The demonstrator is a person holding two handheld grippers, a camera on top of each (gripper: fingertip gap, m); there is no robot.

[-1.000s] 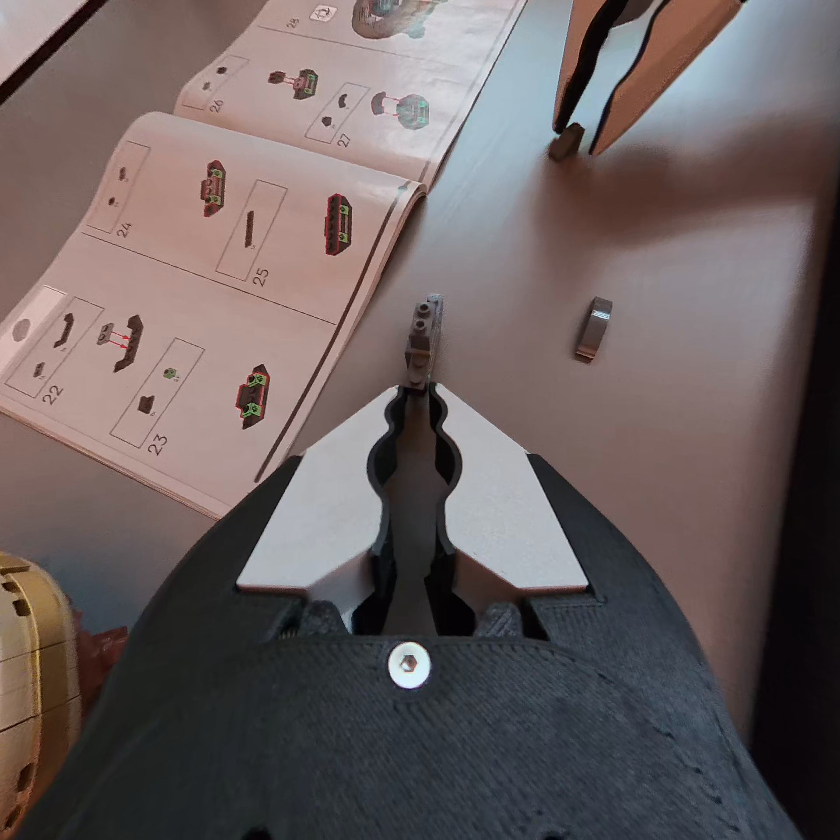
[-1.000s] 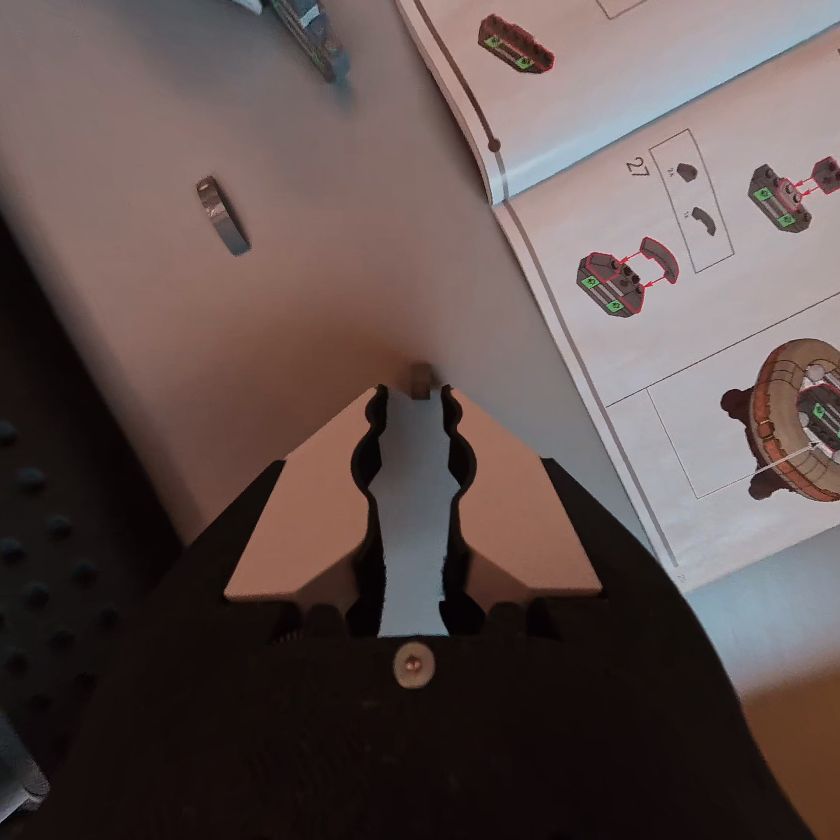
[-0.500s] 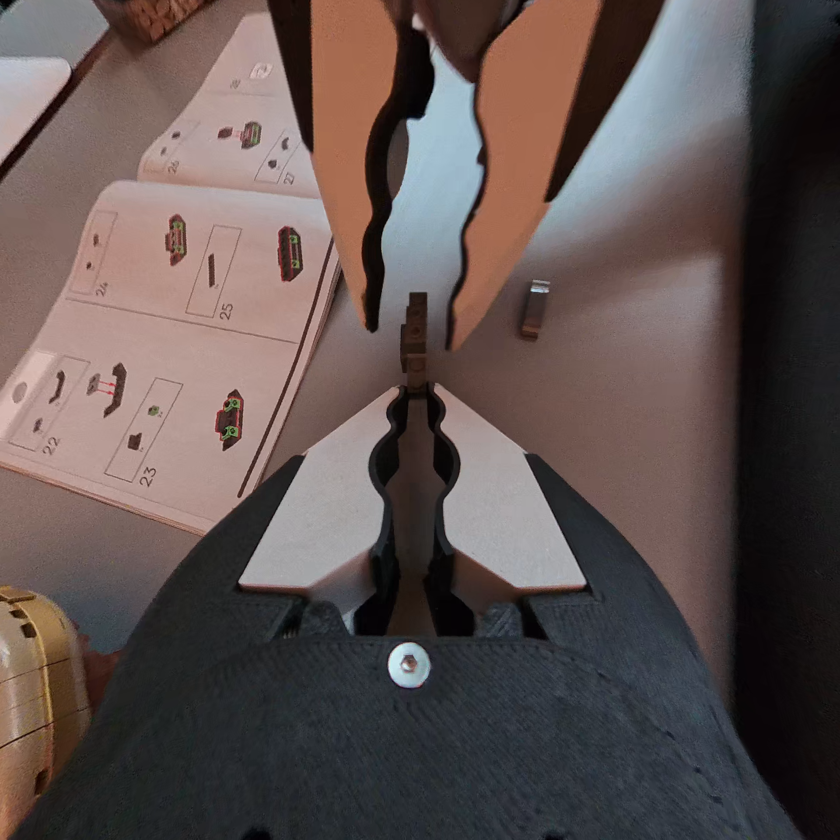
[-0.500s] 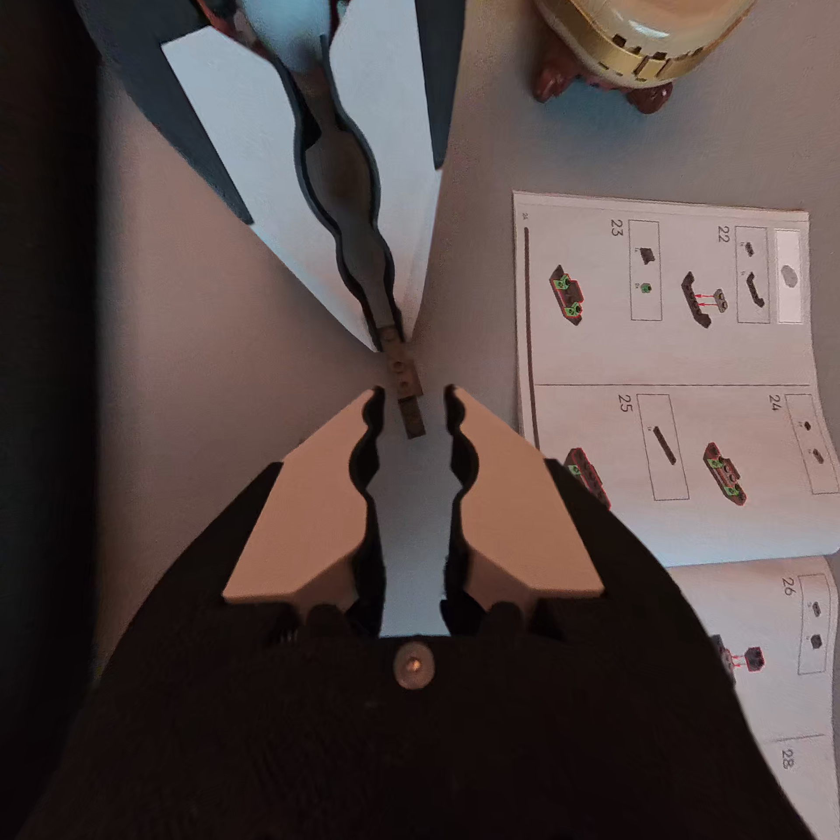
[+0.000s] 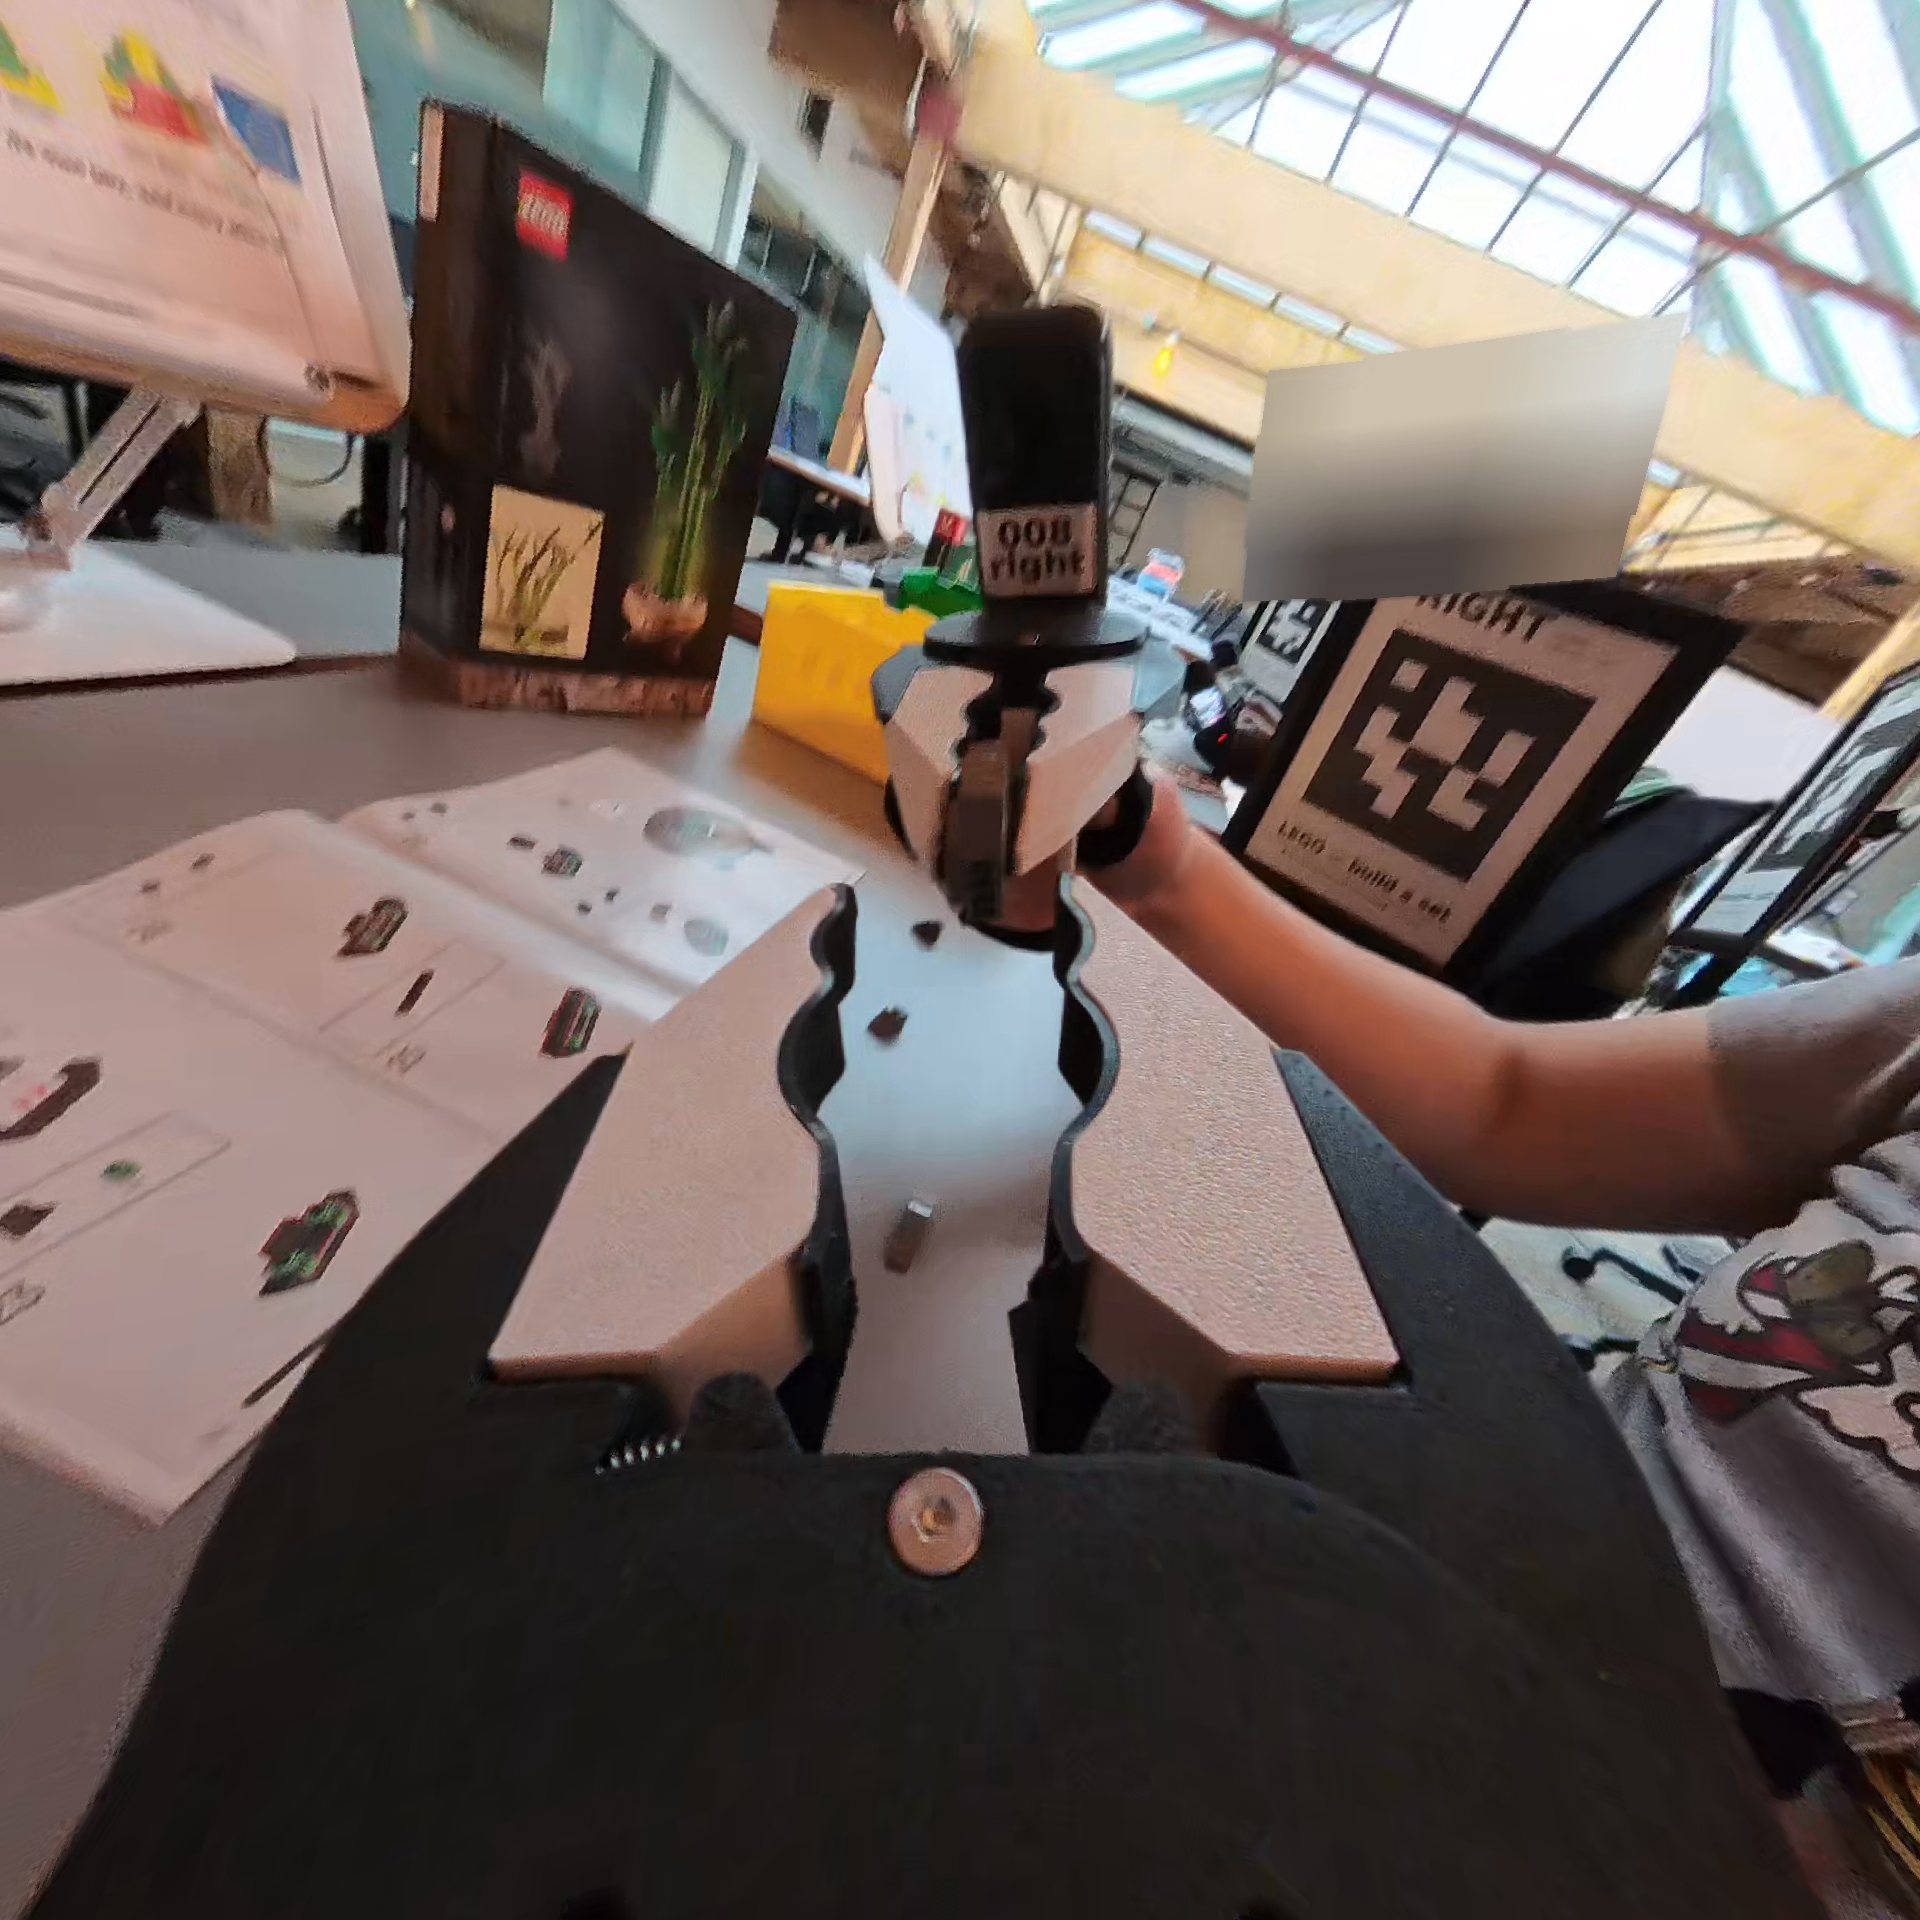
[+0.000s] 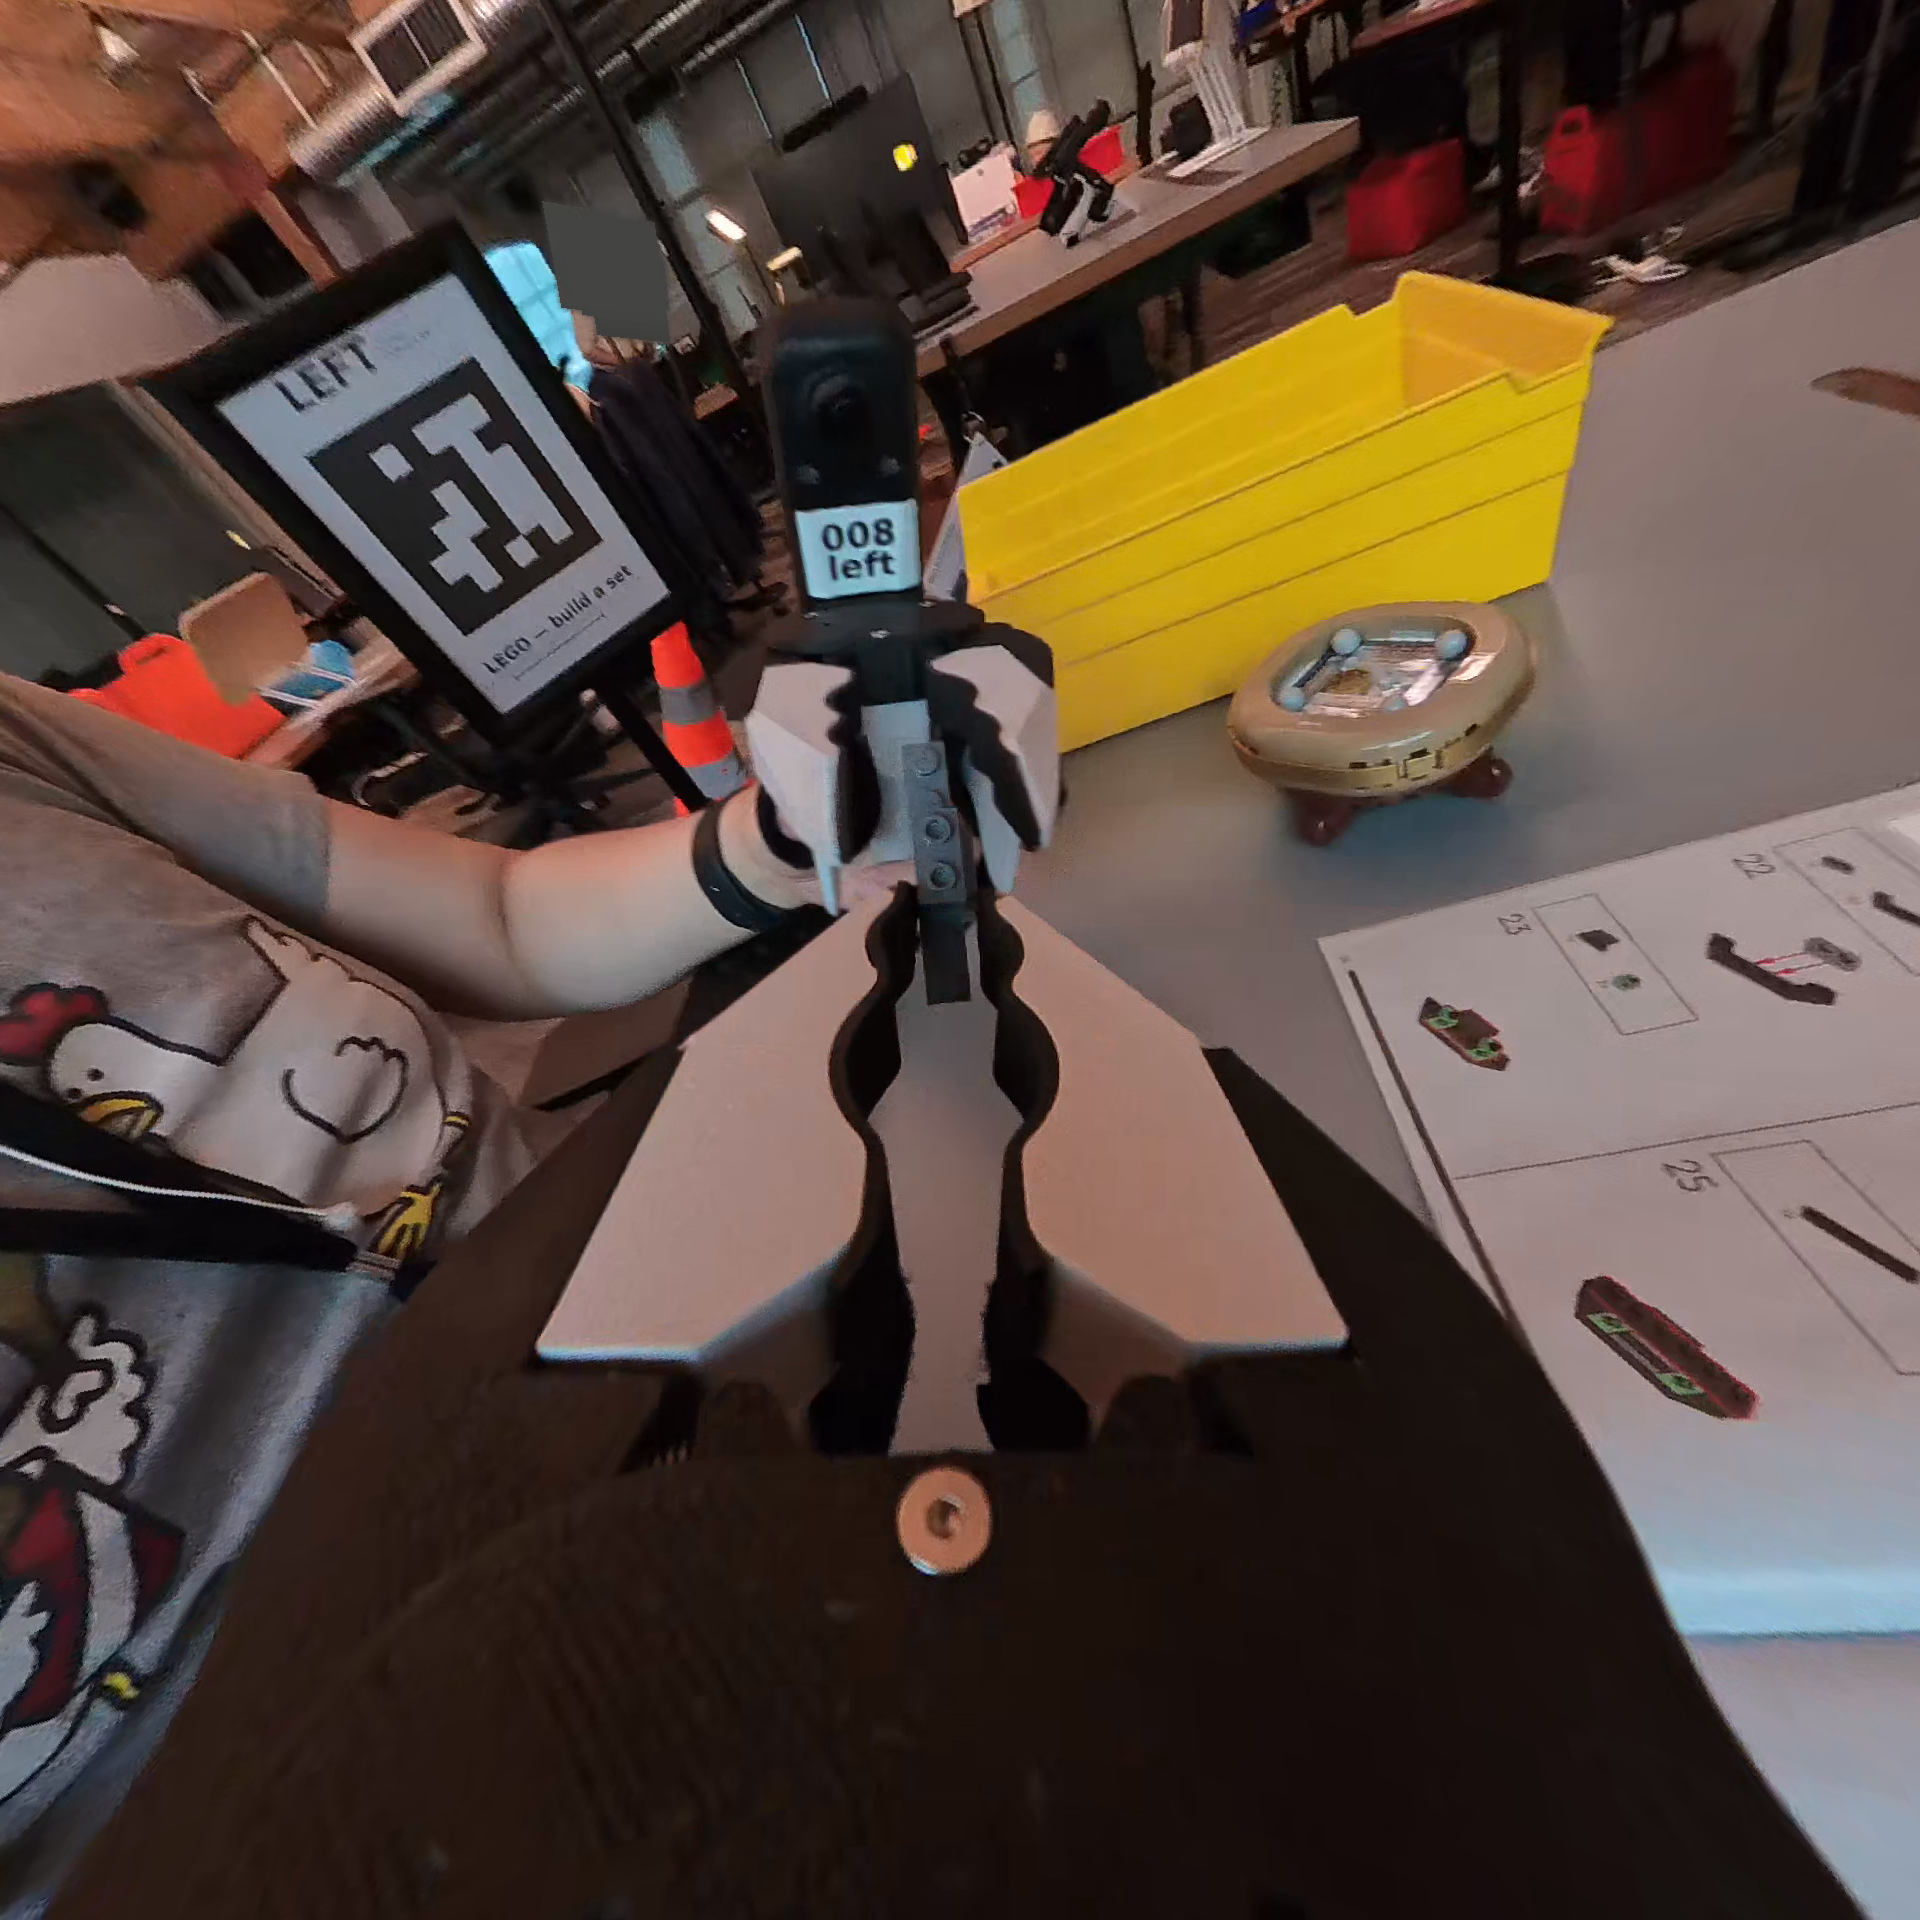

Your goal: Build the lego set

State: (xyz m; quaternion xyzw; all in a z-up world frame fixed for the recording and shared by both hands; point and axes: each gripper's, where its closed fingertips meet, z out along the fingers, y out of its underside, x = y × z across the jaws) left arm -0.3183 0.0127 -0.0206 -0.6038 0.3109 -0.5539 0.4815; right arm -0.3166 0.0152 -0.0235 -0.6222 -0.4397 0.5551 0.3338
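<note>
Our right gripper [image 6: 943,914] jaws are nearly closed, clamping the dark studded brick strip [image 6: 940,883]. Our left gripper [image 5: 951,925] jaws are parted wide, gripping nothing, loose pieces [image 5: 906,1234] on the table [image 5: 935,1101] below.

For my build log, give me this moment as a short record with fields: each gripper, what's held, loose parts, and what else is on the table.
left gripper: open, empty, above the table
right gripper: shut on a grey studded piece, held in the air facing the left gripper
loose pieces: three small ones lying on the table
instruction booklet: open, lying flat
also on table: yellow bin, tan round model, set box
</note>
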